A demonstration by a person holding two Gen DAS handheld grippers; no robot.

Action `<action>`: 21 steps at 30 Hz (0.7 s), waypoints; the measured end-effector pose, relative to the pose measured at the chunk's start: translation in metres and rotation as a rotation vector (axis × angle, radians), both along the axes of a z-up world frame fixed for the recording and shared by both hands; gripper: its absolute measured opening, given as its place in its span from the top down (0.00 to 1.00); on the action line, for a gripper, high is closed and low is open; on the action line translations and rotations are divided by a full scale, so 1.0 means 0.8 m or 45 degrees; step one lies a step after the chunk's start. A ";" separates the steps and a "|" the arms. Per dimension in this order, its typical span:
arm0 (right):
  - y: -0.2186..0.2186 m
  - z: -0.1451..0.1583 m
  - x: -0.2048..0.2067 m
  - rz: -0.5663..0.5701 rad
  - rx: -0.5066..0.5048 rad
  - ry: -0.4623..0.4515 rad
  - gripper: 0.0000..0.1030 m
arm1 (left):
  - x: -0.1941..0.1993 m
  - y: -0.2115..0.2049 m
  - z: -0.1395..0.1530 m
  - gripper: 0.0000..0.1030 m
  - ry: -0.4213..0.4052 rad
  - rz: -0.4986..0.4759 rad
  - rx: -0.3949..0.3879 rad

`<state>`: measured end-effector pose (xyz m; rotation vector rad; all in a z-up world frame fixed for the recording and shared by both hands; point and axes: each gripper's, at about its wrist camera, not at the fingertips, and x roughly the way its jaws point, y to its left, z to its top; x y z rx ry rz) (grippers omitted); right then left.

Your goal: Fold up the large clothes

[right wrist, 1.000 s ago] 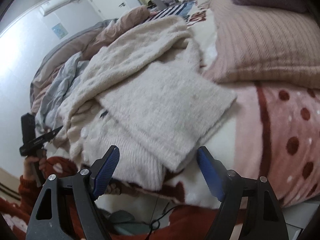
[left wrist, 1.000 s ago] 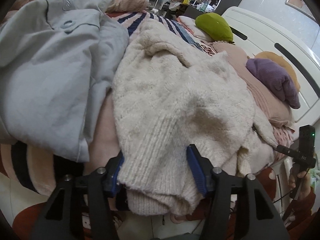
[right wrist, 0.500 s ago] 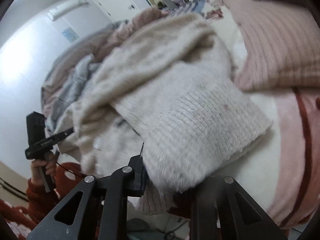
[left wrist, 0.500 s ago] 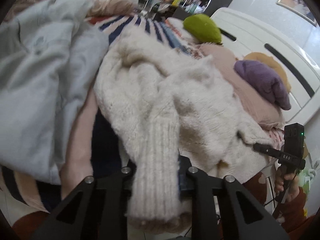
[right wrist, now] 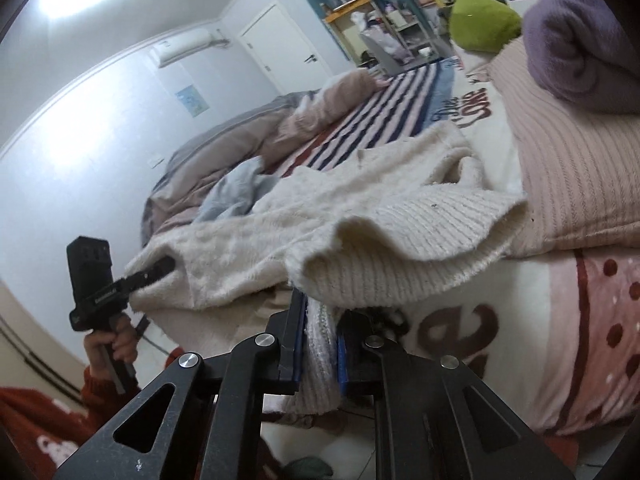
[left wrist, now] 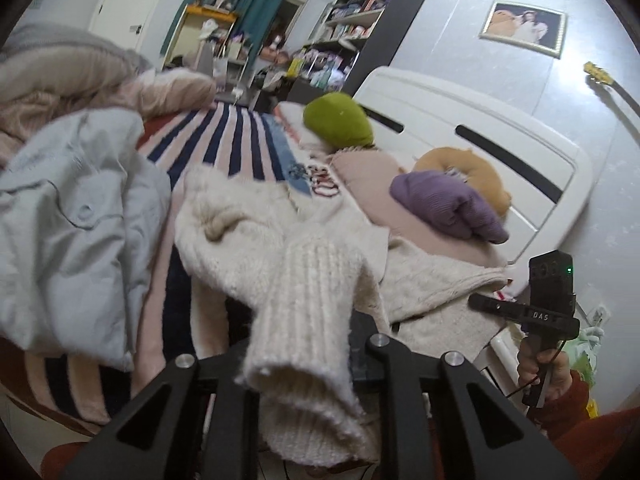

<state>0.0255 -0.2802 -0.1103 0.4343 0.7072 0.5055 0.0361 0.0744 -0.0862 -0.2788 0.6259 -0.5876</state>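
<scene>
Nearest, both grippers are clamped on the ribbed hem of the cream sweater (left wrist: pixel 304 320): the left gripper (left wrist: pixel 296 364) and right gripper (right wrist: pixel 318 348) pinch separate spots, likely to lift and spread it. Beyond, its body trails across the striped blanket (left wrist: pixel 236 140) beside a grey garment (left wrist: pixel 72 220), below the pink pillow (right wrist: pixel 572 168).

A cream, fuzzy knit sweater (left wrist: pixel 248 232) with ribbed cuffs and hem lies crumpled across the bed, one ribbed sleeve end lifted and drooping toward the left camera, its ribbed hem edge (right wrist: pixel 404 236) raised in a sagging fold on the right.
</scene>
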 end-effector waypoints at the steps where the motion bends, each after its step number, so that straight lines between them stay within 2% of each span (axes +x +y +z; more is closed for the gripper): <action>1: 0.003 0.007 -0.009 0.014 0.005 -0.005 0.93 | -0.012 0.005 0.012 0.86 -0.027 -0.002 -0.001; 5: 0.008 0.045 -0.029 0.038 -0.001 -0.046 0.93 | -0.034 0.020 0.046 0.86 -0.072 -0.003 0.017; 9: 0.015 0.082 -0.014 0.055 -0.109 -0.091 0.93 | -0.009 0.023 0.069 0.86 -0.102 0.022 0.130; 14: 0.007 0.112 0.063 0.064 -0.221 -0.082 0.93 | 0.075 0.030 0.072 0.86 -0.030 0.064 0.187; 18: -0.010 0.111 0.137 0.041 -0.264 -0.034 0.93 | 0.155 0.035 0.067 0.85 0.061 0.080 0.189; 21: -0.021 0.098 0.200 0.014 -0.282 0.020 0.93 | 0.217 0.031 0.061 0.84 0.119 0.082 0.227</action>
